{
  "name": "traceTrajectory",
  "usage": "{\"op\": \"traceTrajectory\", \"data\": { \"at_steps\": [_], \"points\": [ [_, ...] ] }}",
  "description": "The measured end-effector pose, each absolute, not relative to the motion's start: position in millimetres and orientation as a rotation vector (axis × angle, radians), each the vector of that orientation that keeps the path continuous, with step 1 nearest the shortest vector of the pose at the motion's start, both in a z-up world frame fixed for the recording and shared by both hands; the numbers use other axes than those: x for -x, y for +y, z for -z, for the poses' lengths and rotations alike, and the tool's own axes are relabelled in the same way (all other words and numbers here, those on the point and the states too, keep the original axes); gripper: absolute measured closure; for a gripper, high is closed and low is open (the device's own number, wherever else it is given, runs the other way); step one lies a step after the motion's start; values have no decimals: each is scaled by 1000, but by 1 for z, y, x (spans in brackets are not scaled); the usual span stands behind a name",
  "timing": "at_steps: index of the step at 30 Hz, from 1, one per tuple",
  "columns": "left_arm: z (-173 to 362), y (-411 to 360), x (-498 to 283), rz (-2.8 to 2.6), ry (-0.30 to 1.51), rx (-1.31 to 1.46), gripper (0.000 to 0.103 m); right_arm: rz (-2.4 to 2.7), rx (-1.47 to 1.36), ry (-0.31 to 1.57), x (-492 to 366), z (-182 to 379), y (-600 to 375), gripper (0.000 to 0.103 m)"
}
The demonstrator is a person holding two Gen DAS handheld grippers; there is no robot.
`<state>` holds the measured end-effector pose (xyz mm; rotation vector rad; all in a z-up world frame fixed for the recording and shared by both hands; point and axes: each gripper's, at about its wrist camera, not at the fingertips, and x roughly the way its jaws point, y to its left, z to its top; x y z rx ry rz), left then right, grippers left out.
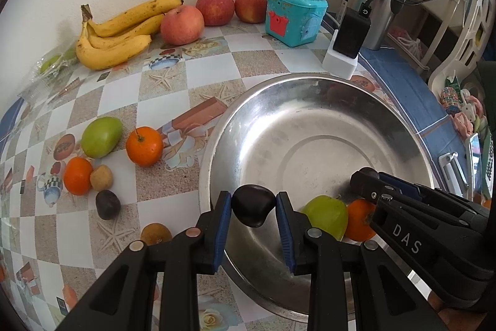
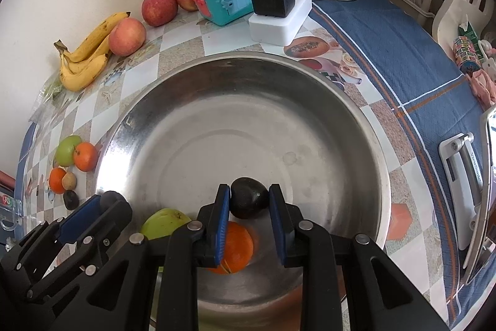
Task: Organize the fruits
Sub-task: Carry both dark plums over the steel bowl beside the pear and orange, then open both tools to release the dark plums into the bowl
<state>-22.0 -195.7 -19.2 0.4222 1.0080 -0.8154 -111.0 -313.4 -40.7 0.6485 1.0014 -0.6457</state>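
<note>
Left gripper point(image 1: 254, 205) pinching smooth dark fruit point(image 1: 253, 204), right gripper point(image 2: 249, 200) pinching dark plum point(image 2: 249, 202), shiny steel bowl point(image 1: 403, 126)

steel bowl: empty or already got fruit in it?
Not empty. The steel bowl holds a green fruit and an orange on its bottom near the front edge; both views show them.

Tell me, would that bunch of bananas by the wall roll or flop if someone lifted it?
Probably neither. The bananas join at one stem, so they should lift as a fairly stiff cluster. Their curved sides lie flat on the table, so rolling looks unlikely. The dark-speckled skin hints at ripeness, so a hard squeeze might bruise them.
</note>
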Motion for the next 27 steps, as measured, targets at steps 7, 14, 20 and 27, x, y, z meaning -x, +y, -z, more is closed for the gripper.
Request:
{"op": "traceTrajectory", "data": {
  "at_steps": [7, 14, 20, 27],
  "points": [
    [17, -196, 24, 813, 997, -422, 59, 645, -639, 986, 111, 36, -313, 64],
    [11, -195, 21, 804, 991, -410, 56, 648, -627, 981, 110, 35, -310, 58],
    [2, -192, 16, 780, 995, -388, 51, 657, -629, 973, 111, 33, -311, 53],
    [-13, -185, 7, 736, 1005, -351, 51, 647, -611, 953, 109, 19, -308, 53]
  ]
}}
